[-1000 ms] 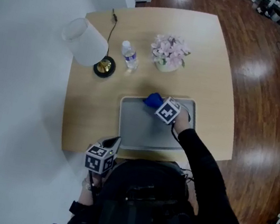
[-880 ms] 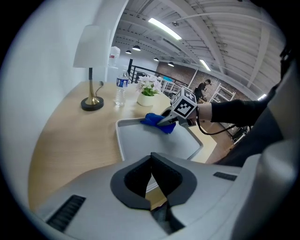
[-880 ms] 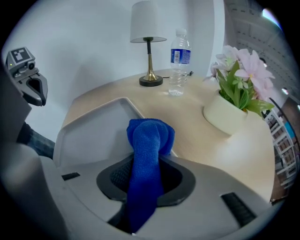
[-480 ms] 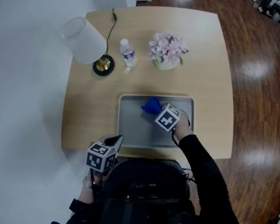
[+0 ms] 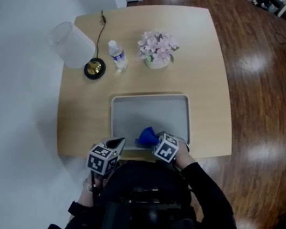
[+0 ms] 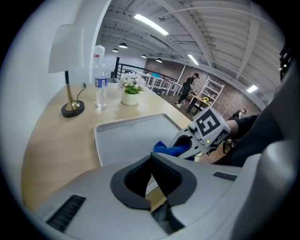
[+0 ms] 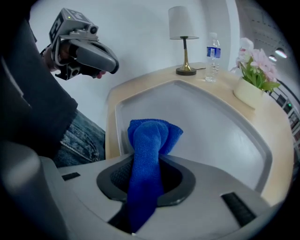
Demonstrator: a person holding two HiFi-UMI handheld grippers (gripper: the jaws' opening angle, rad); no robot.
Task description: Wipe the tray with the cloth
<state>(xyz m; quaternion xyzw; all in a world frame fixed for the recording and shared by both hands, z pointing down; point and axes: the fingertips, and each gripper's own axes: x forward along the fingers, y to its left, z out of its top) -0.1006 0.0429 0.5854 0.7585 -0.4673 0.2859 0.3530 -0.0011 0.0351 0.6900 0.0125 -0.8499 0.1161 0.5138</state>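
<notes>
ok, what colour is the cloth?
The cloth is plain blue, seen best in the right gripper view.

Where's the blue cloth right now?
Head view, lower centre: the blue cloth lies at the near edge of the tray, clamped in the right gripper.

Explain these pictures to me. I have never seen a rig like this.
No robot here: a person holds a two-jaw gripper in each hand. One picture comes from a camera on the person's head, looking down; two from cameras on the grippers. On the light wooden table: a grey rectangular tray, a white-shaded lamp, a clear plastic bottle, a pot of pink flowers. The right gripper is shut on a blue cloth at the tray's near edge. The left gripper is shut, empty.
</notes>
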